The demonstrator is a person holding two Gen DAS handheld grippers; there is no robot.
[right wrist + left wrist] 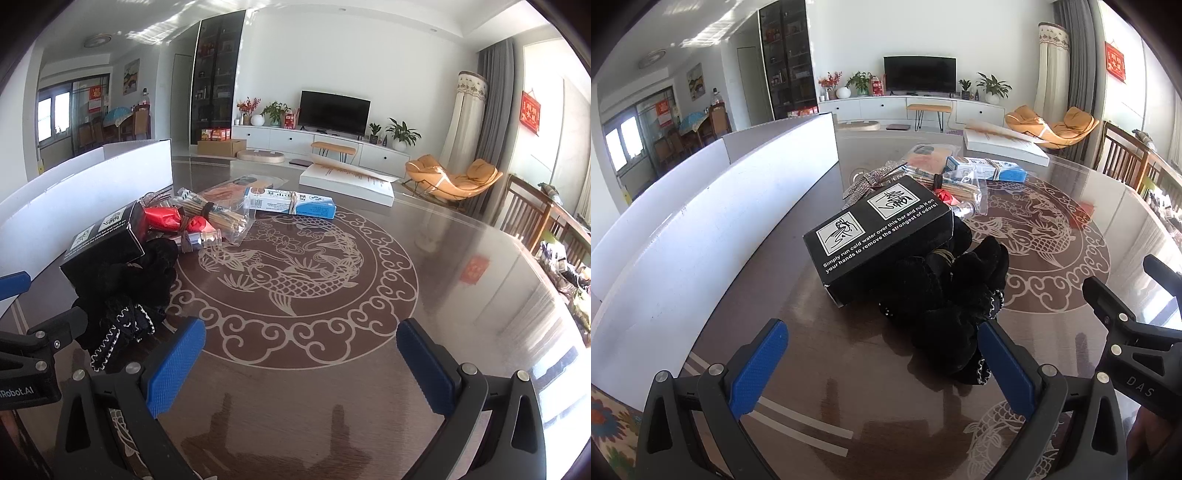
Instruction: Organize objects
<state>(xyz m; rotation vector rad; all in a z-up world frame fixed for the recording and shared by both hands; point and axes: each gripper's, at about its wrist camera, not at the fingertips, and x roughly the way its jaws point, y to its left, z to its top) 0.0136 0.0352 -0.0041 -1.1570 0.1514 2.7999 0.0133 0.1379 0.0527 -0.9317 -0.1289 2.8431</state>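
In the left wrist view, a long white box with upright walls runs from the lower left of the frame toward the upper middle, resting on the dark glossy table. Right of it, at the centre of the frame, a black carton printed with white text and two small drawings lies tilted, propped on a heap of black cloth trimmed with a small chain. Behind the carton, toward the upper middle, sit a sparkly silver piece, a clear bag of thin wooden sticks, something red and a blue and white box. Farther back lies a flat white box. The left gripper fills the bottom of the frame, its blue pads spread wide with nothing between them; the right pad sits just beside the black cloth. At the right edge the black frame of the other gripper shows.

In the right wrist view, the same white box is in the upper left, the black carton and black cloth at the left, then the red thing, a small glass bottle, the bag of sticks and the blue and white box toward the upper middle. The fish and cloud pattern on the table fills the centre. The right gripper at the bottom is spread wide over bare table, gripping nothing.
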